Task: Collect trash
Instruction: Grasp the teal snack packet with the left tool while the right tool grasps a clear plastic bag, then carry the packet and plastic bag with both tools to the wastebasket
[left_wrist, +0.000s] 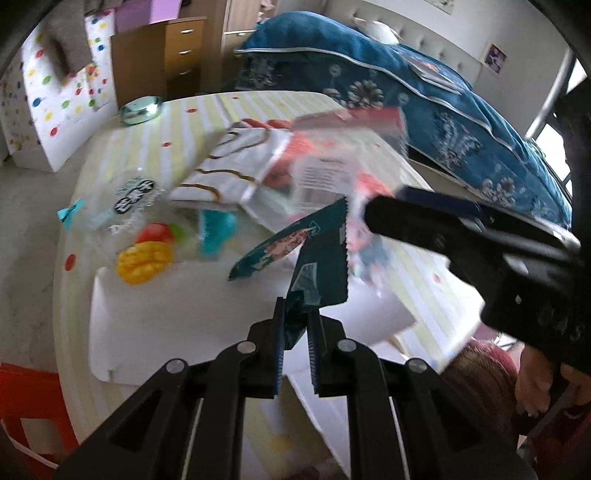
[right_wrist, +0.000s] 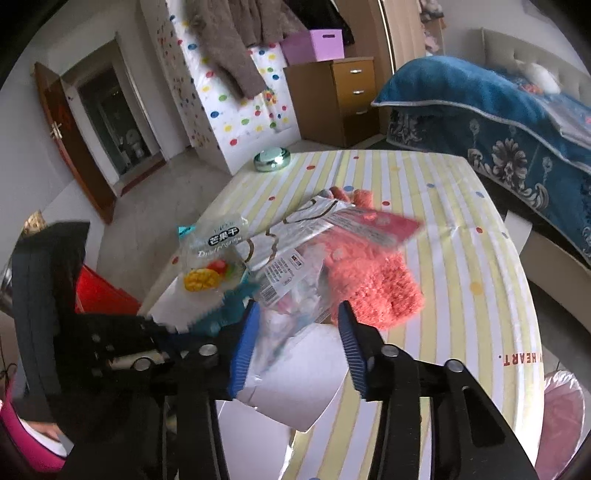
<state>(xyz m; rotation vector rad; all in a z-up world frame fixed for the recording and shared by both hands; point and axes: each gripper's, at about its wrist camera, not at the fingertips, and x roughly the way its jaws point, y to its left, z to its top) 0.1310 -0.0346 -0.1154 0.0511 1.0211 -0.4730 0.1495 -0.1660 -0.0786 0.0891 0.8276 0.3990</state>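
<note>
Left gripper (left_wrist: 295, 325), nearest, pinching a teal wrapper (left_wrist: 321, 266) that stands lifted above the white paper (left_wrist: 184, 310) at the near edge of the striped table (right_wrist: 461, 266). Right gripper (right_wrist: 297, 347), fingers spread, poised over a clear plastic bag (right_wrist: 291, 280) without gripping it. Beyond, toward the table's left edge, a dried-mango packet (right_wrist: 212, 258); beside the bag, a fluffy coral cloth (right_wrist: 373, 284). At the far corner, a round metallic tin (right_wrist: 272, 158)
</note>
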